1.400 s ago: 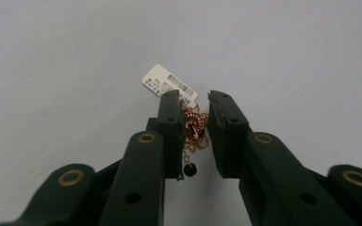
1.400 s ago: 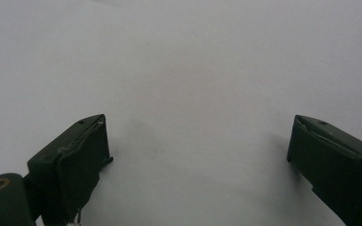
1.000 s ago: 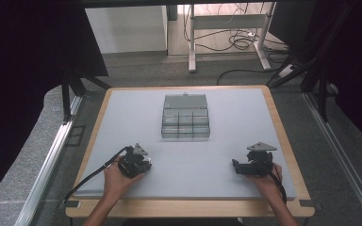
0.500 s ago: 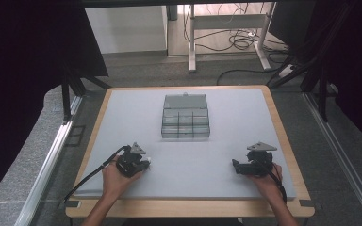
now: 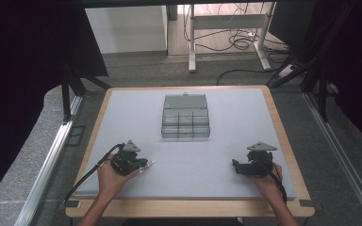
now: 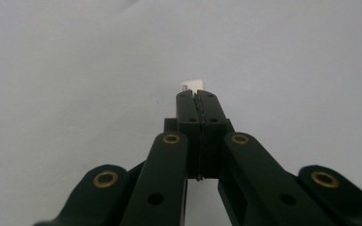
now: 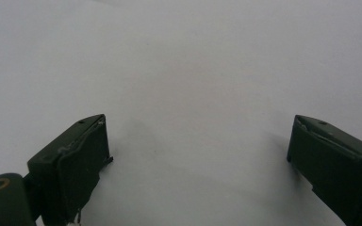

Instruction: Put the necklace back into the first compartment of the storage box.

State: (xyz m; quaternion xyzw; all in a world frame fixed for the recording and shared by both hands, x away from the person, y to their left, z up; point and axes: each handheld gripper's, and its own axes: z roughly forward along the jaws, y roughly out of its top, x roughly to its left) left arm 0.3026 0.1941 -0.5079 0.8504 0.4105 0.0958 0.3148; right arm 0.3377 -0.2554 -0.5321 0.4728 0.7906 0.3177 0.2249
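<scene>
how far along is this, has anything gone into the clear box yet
Early. Done: the left gripper is shut on a small white piece, whose tip shows past the closed jaws. In hand: that piece is held low over the grey mat, near the front edge. The right gripper is open with nothing between its jaws. Left: carrying the piece to the clear box at mid table; whether its compartments hold anything is too small to tell.

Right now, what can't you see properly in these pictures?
- White piece pinched by the left gripper: its jaws cover most of it in the left gripper view; too small in the high view.
- Clear compartment box: high view, too far off to tell what its compartments hold.
</scene>
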